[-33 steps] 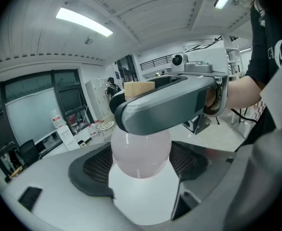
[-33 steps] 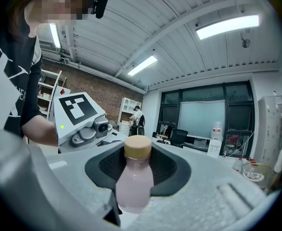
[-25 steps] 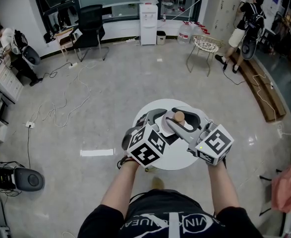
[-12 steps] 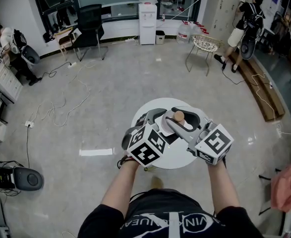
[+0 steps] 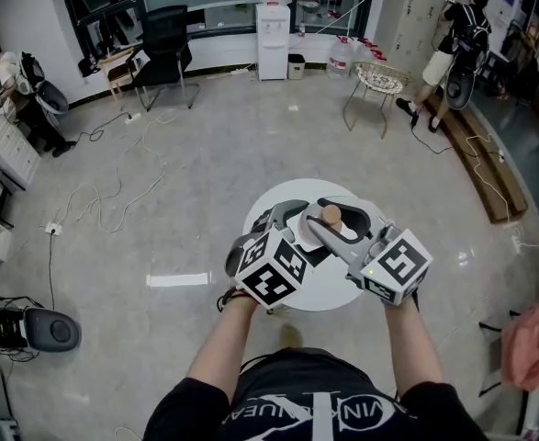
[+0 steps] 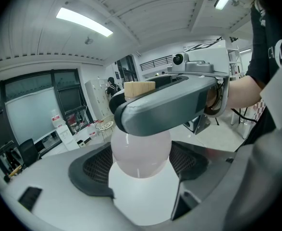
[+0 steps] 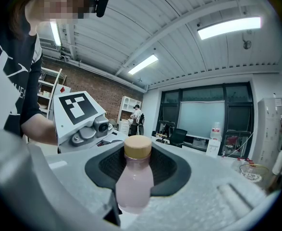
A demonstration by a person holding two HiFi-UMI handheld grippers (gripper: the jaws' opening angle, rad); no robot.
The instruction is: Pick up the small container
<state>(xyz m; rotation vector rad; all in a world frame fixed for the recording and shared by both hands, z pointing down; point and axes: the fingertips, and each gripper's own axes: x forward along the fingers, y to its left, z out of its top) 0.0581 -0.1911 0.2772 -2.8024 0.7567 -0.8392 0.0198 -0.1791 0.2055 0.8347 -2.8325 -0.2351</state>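
The small container is a bottle (image 5: pixel 331 216) with pale pink contents and a tan cap, held upright above the round white table (image 5: pixel 329 299). My right gripper (image 5: pixel 329 226) is shut on it. In the right gripper view the bottle (image 7: pixel 133 186) stands against the black pad, inside the right gripper (image 7: pixel 131 198). My left gripper (image 5: pixel 292 220) reaches in from the left. In the left gripper view the bottle (image 6: pixel 141 153) sits between that gripper's jaws (image 6: pixel 145 182), with a right finger (image 6: pixel 169 105) crossing its neck. Whether the left pads press on it is hidden.
A black office chair (image 5: pixel 168 44) and a water dispenser (image 5: pixel 274 39) stand at the back. A wire chair (image 5: pixel 382 85) is at the back right. Cables (image 5: pixel 113 200) trail over the floor on the left. One person (image 5: pixel 16 81) is far left, another (image 5: pixel 462 35) far right.
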